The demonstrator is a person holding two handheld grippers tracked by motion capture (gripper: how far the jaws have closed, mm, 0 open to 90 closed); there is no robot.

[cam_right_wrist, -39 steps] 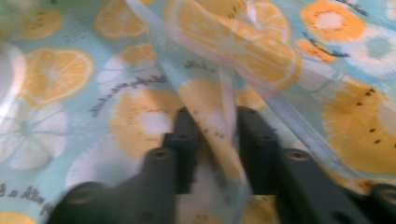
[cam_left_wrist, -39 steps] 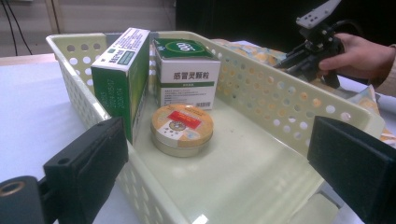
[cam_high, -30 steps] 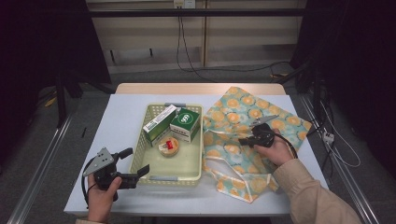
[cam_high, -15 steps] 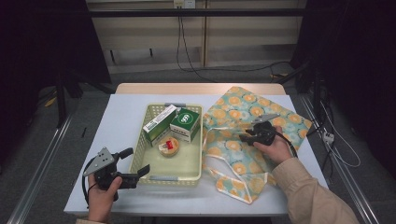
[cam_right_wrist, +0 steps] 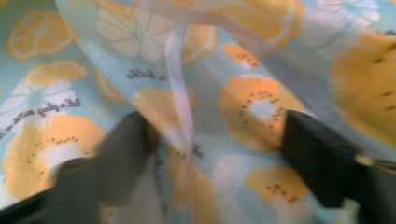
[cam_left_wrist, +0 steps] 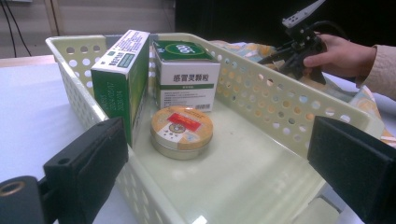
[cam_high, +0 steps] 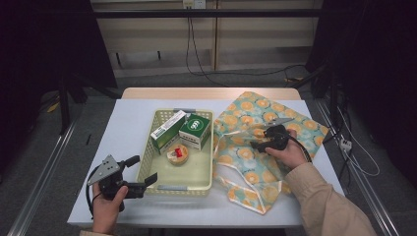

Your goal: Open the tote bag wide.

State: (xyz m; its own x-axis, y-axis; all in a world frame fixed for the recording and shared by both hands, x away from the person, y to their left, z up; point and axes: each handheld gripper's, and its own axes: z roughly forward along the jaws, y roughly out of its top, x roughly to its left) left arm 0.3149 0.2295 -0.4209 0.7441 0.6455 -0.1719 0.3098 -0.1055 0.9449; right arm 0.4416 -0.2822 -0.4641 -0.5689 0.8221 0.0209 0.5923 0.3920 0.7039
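Nearest the person, the left gripper (cam_high: 140,176) hovers at the near left corner of the basket (cam_high: 158,181) with its jaws wide apart and nothing between them; in the left gripper view the two black foam-faced pads straddle that corner, which reads as a hand parked and waiting rather than working. The basket is a pale yellow-green plastic tray with rows of round holes through its low walls and a smooth, glossy floor. On that floor lies a small round tin (cam_left_wrist: 181,131), metal-sided with a red and gold printed lid, and behind it two green and white cardboard medicine boxes (cam_left_wrist: 187,74) stand together against the far wall, one long and narrow, one squat. Farther right, the right gripper (cam_high: 259,140) rests over the fruit-print cloth bag (cam_high: 246,172), which lies rumpled on the white table (cam_high: 128,123) just beside the basket. Its jaws have just been opening and now stand apart, the thin cloth and a pale ribbon-like strap (cam_right_wrist: 180,84) loose between them, so the bag looks let go rather than gripped. The fabric is soft, creased, printed with orange slices on turquoise.
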